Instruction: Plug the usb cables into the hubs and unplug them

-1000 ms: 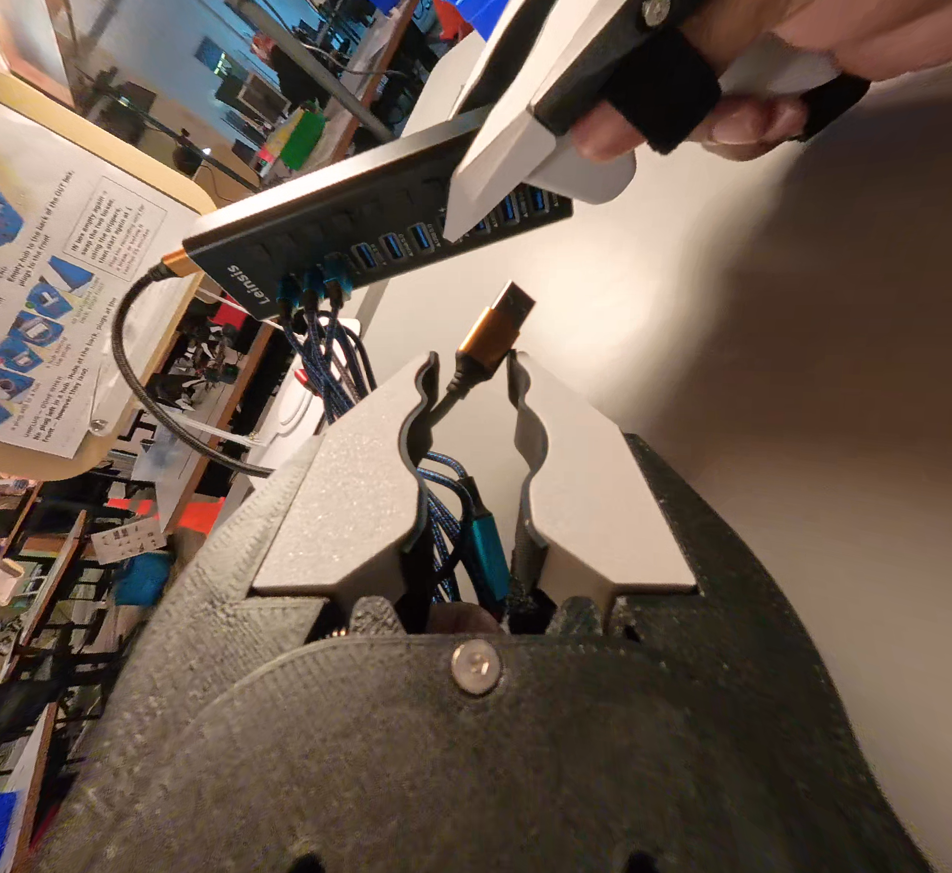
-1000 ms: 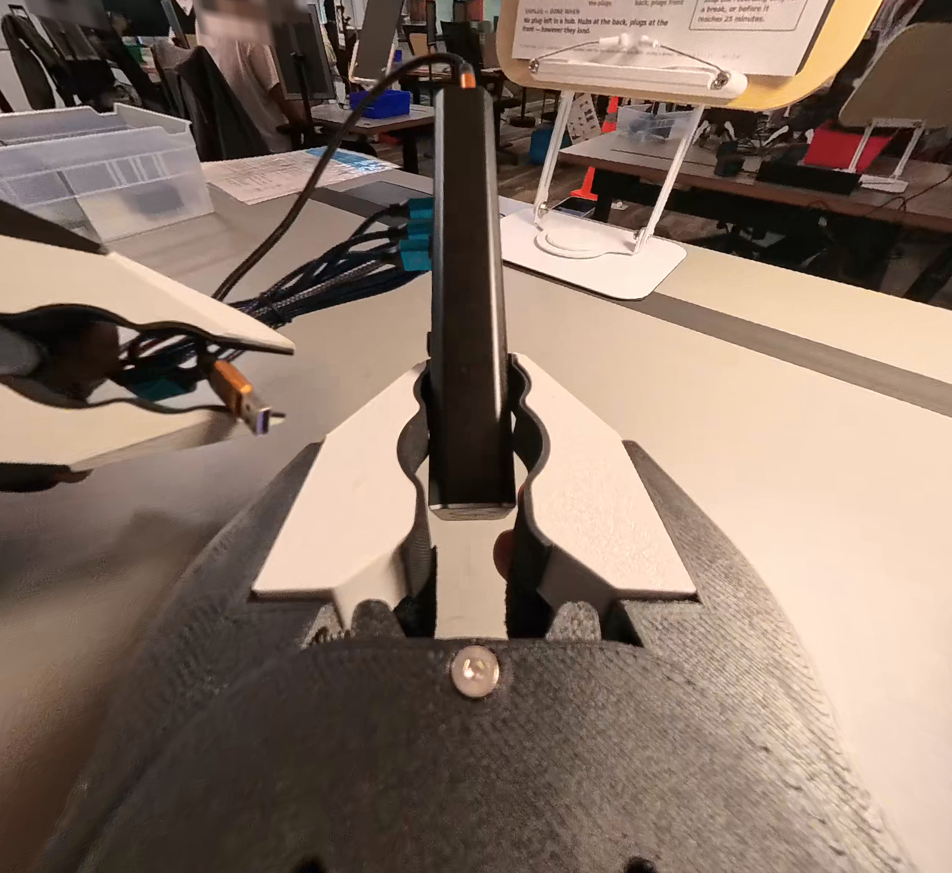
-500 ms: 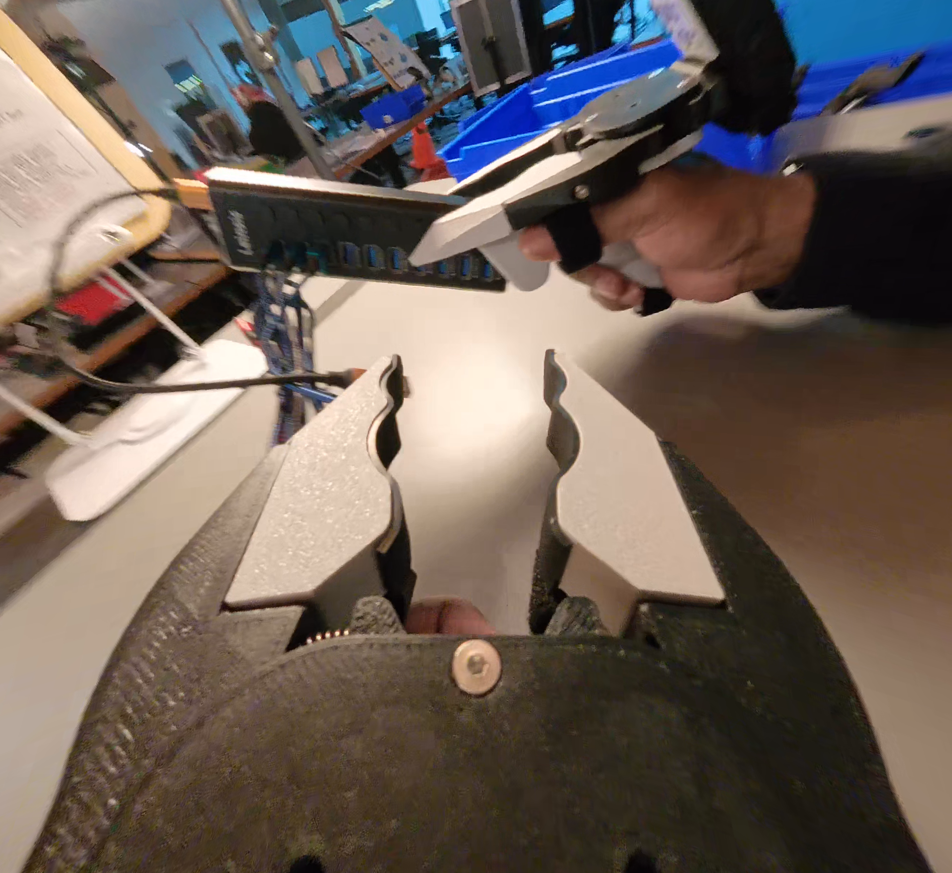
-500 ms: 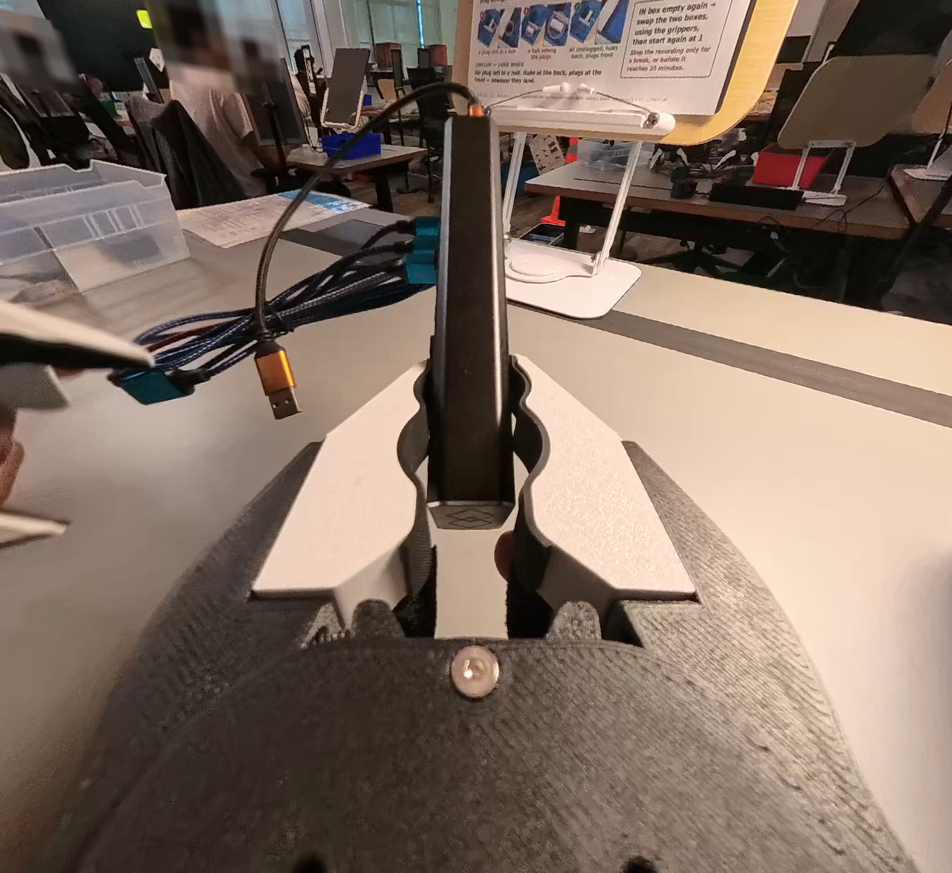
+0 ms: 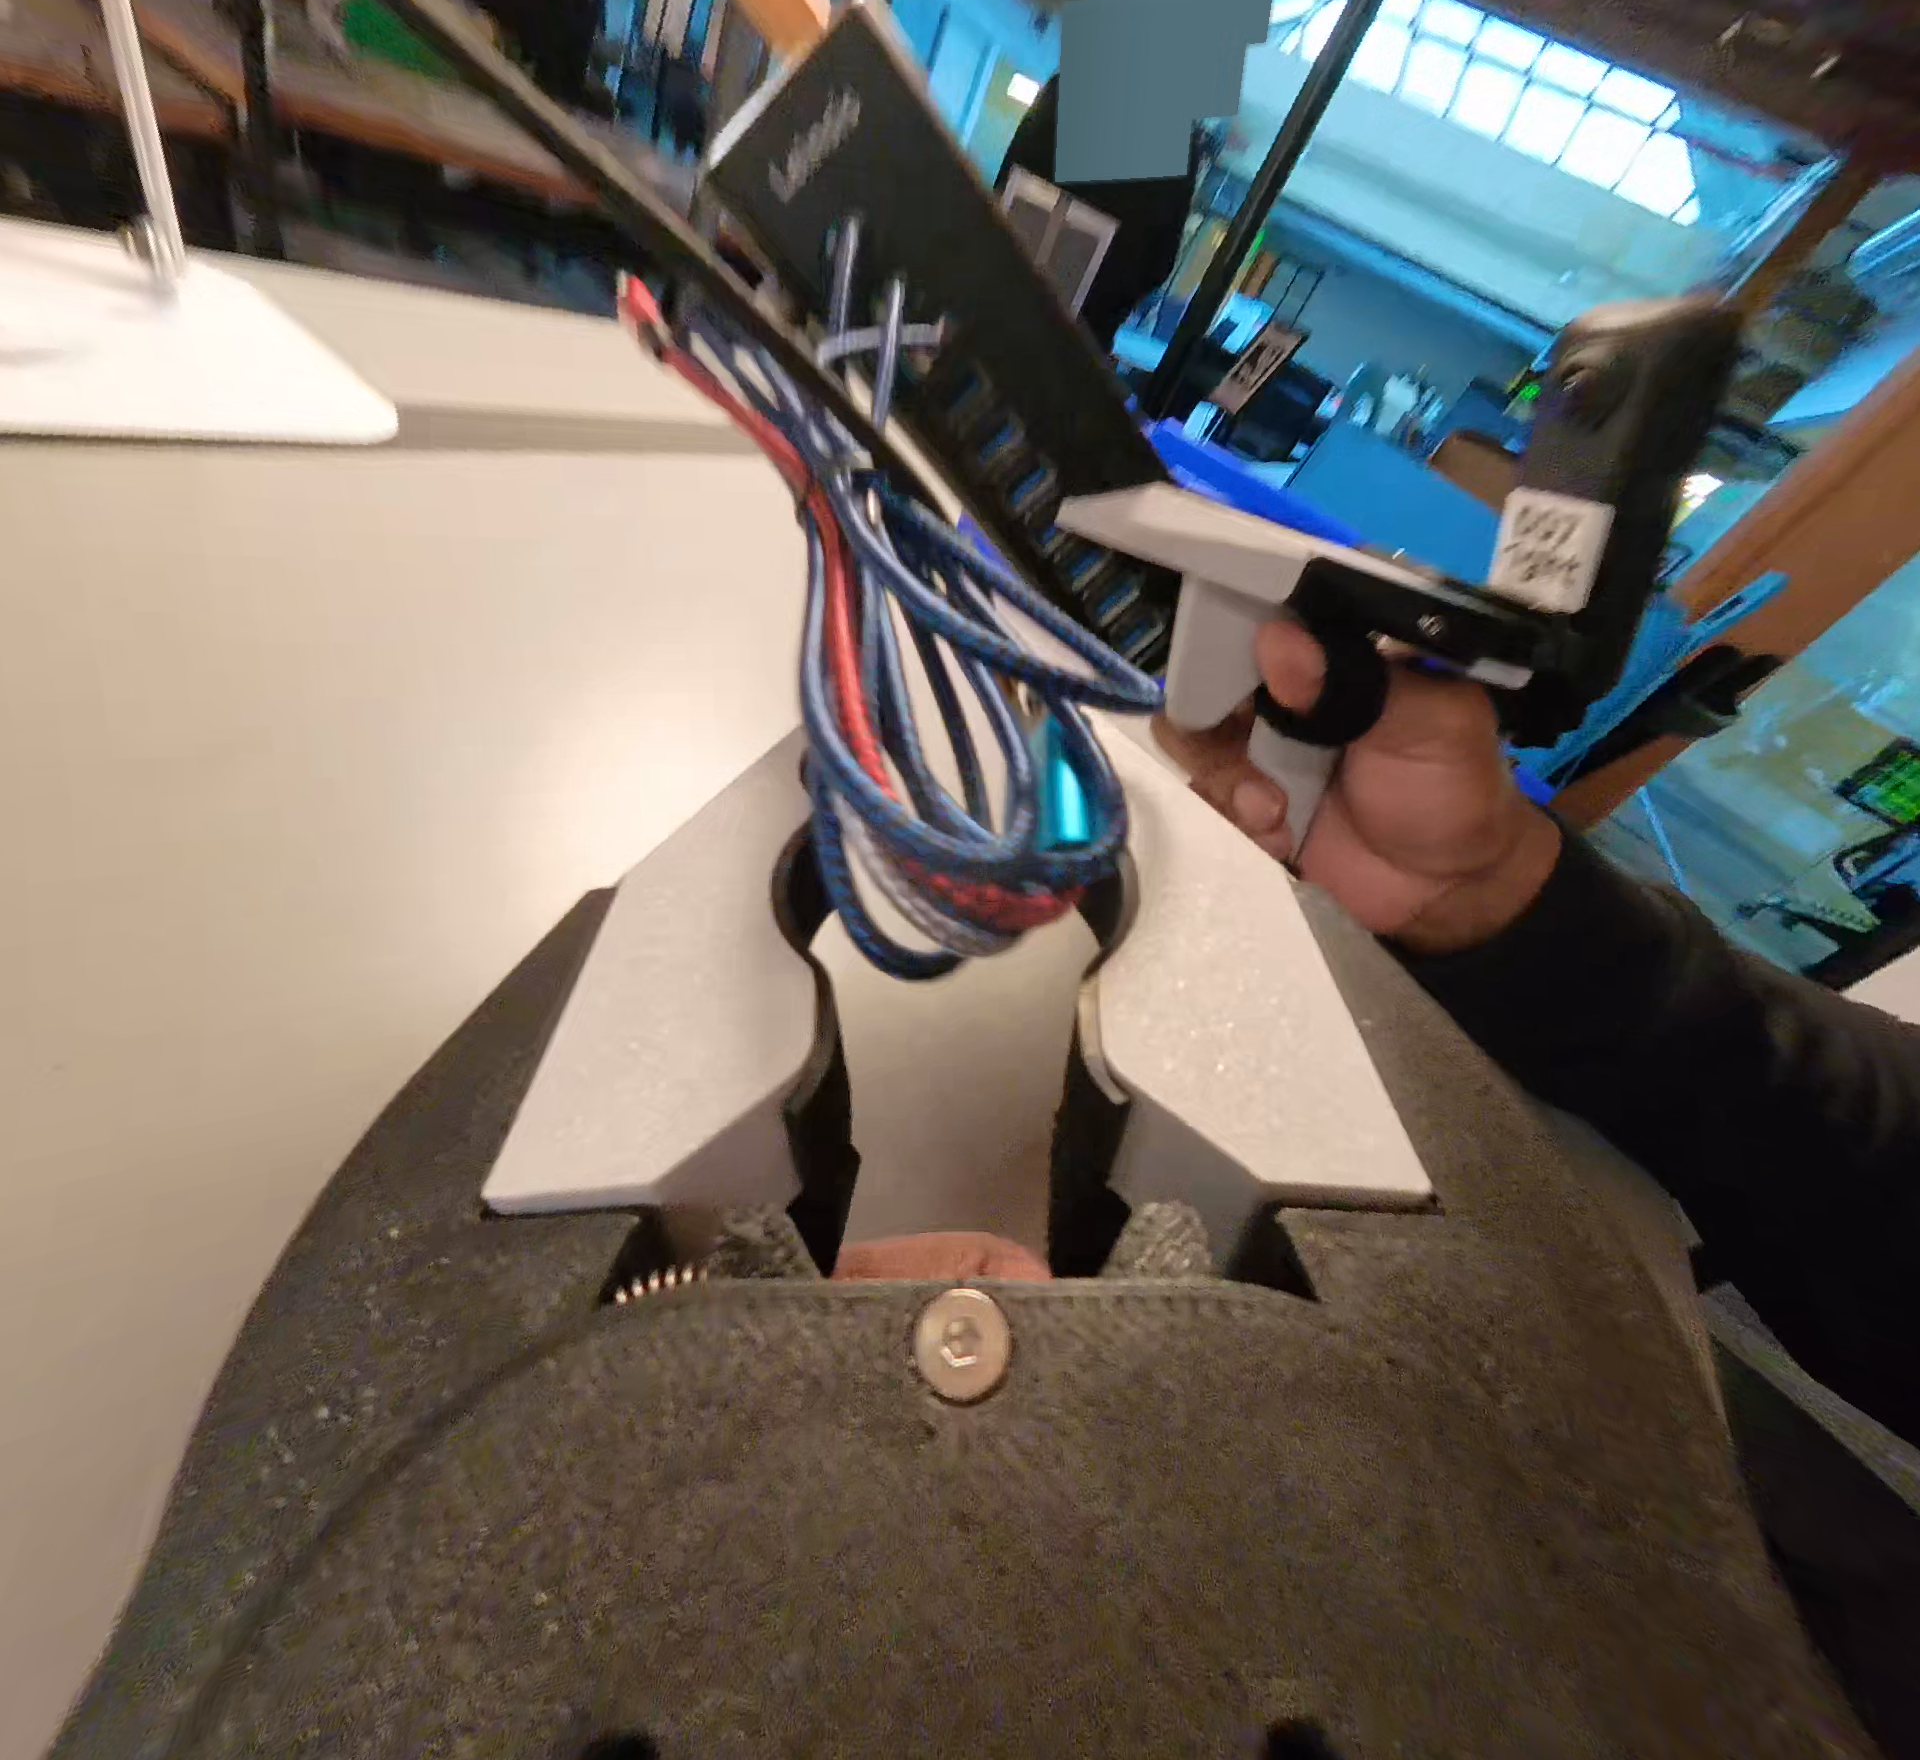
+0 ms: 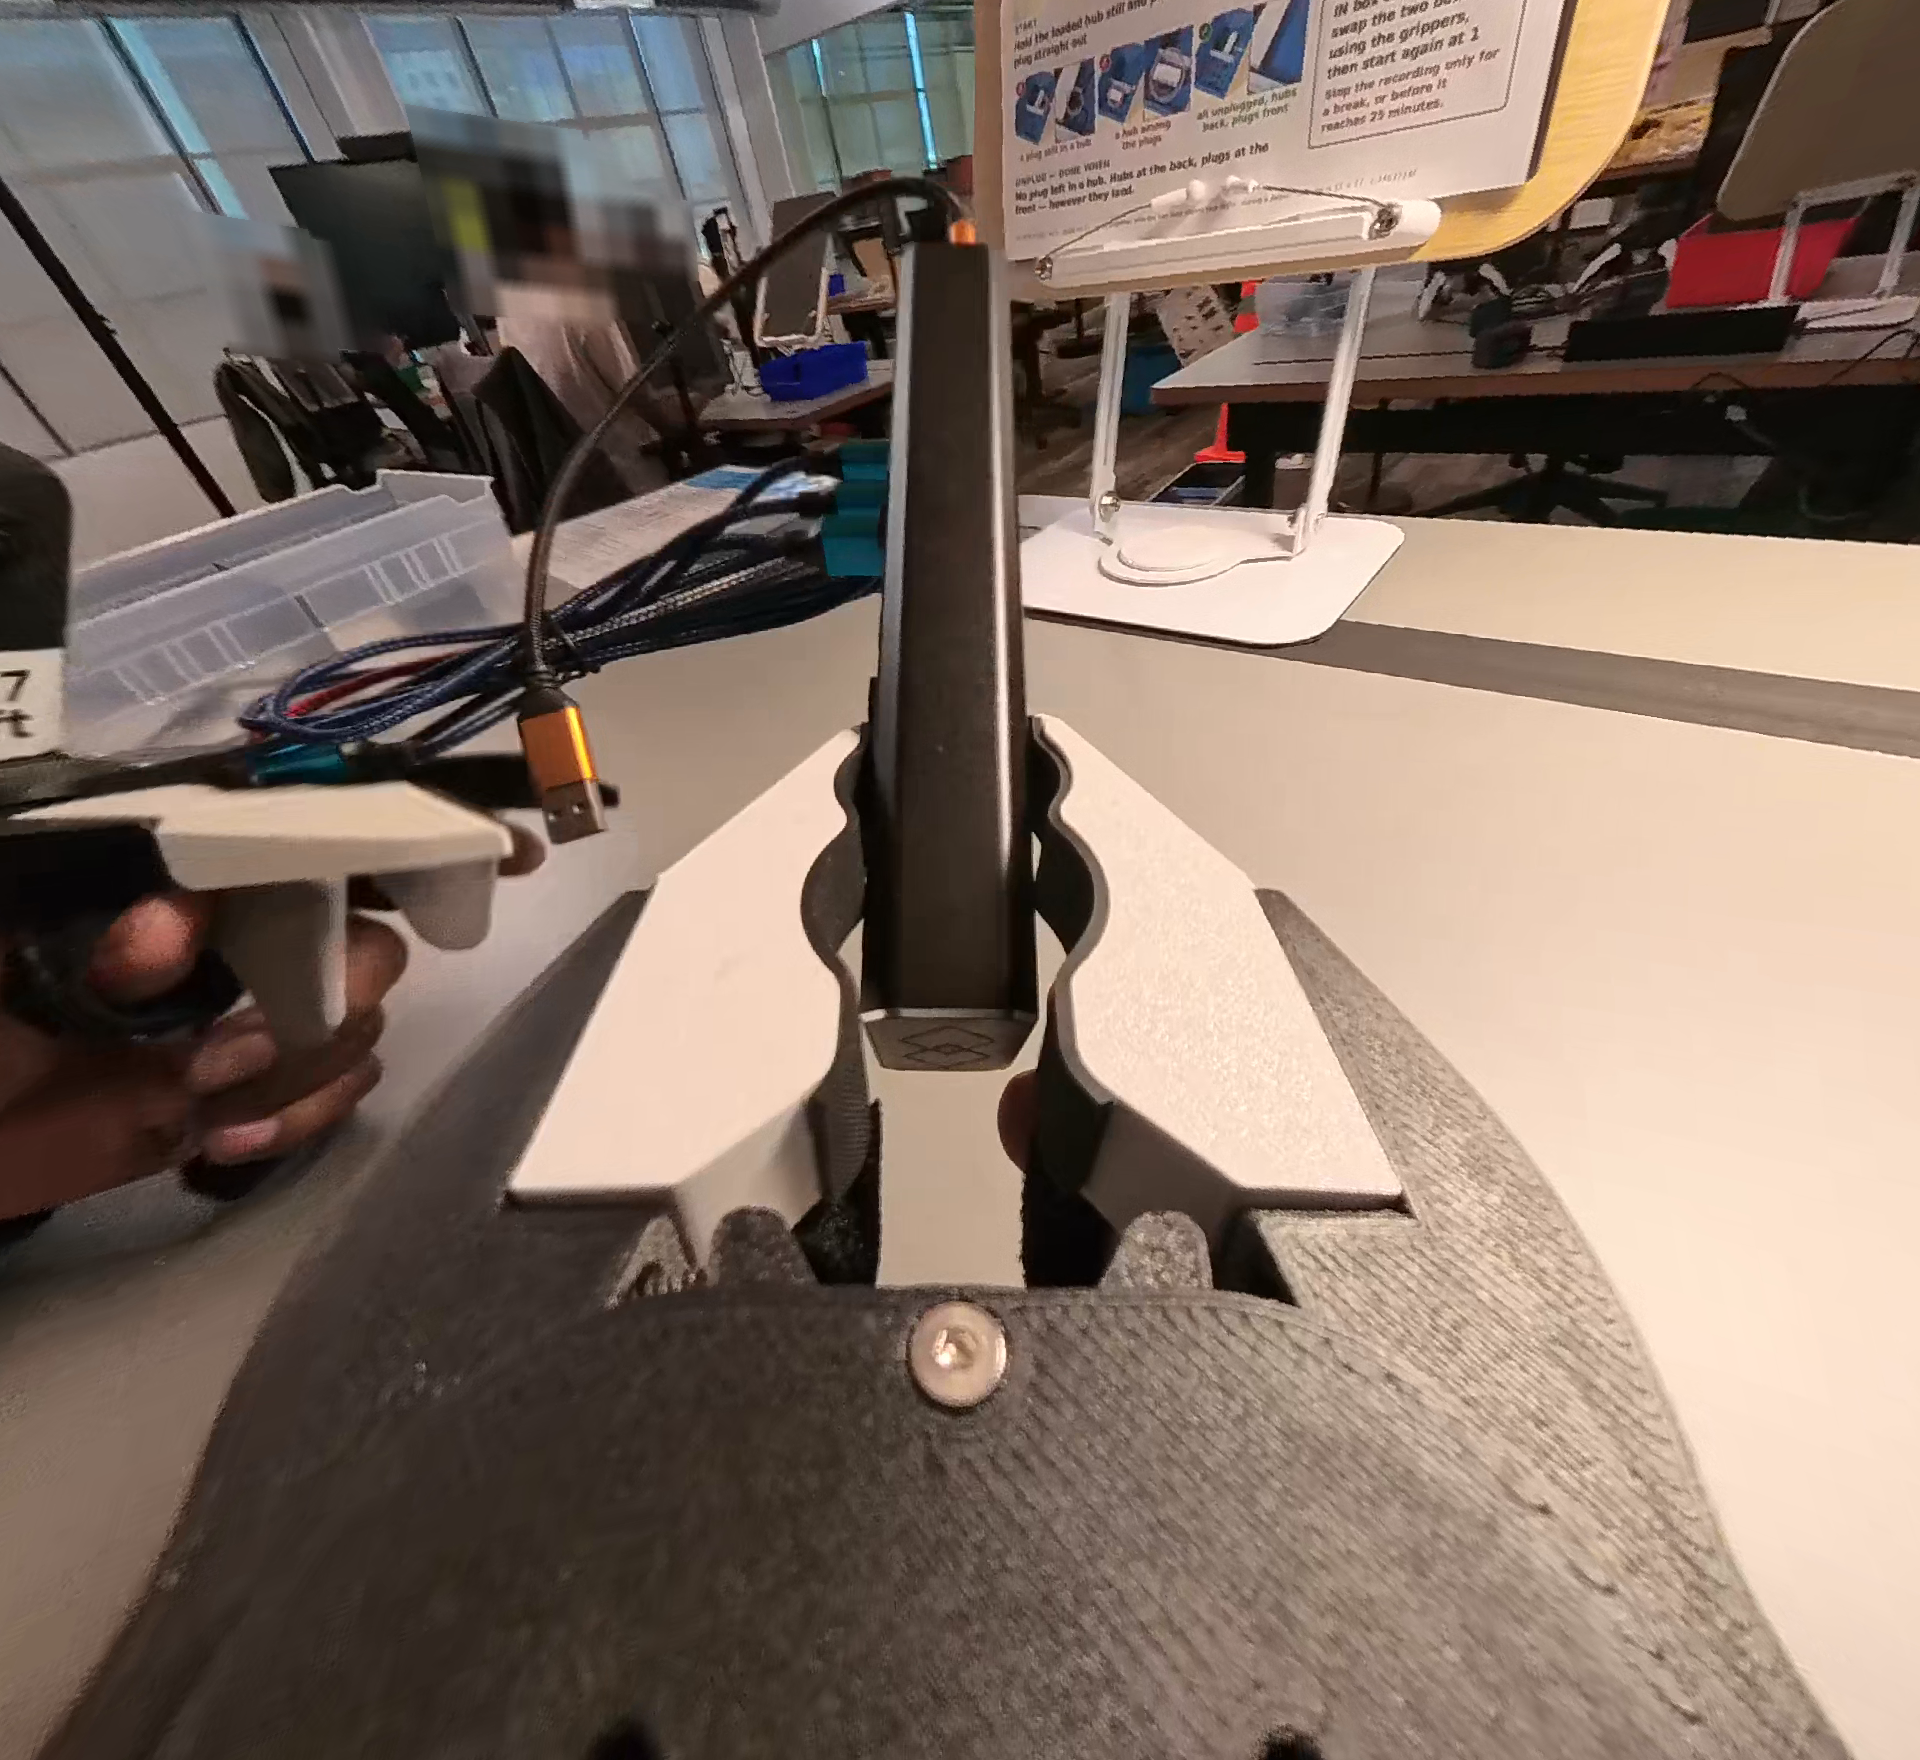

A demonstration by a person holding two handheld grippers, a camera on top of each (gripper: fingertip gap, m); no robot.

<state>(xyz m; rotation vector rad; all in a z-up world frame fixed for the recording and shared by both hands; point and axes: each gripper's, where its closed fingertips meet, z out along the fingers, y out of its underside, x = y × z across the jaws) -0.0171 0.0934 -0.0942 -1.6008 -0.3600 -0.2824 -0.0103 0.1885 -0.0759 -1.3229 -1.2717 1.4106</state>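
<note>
My right gripper (image 6: 945, 744) is shut on the near end of a long black USB hub (image 6: 945, 567) and holds it above the table. Several blue and red braided cables (image 6: 623, 630) run from teal plugs (image 6: 852, 505) in the hub's left side. A black cable ends in a loose orange plug (image 6: 561, 765) that hangs free. In the left wrist view the hub (image 5: 914, 256) slants up to the left, with my right gripper (image 5: 1101, 515) on it. My left gripper (image 5: 951, 754) is open. The cable loop (image 5: 935, 879) and a loose teal plug (image 5: 1060, 796) hang between its tips. The left gripper also shows in the right wrist view (image 6: 488, 869).
A white stand (image 6: 1205, 567) with an instruction sheet (image 6: 1299, 27) stands at the back of the grey table (image 6: 1558, 879). A clear plastic bin (image 6: 260, 588) is at the left. Blue bins (image 5: 1351, 484) lie behind the right hand. Spacing between my two grippers at the tips: around 10 centimeters.
My left gripper let go of the orange plug, opened and swung round to the hanging blue cable loop. The orange plug now dangles free. The right gripper keeps the hub.
</note>
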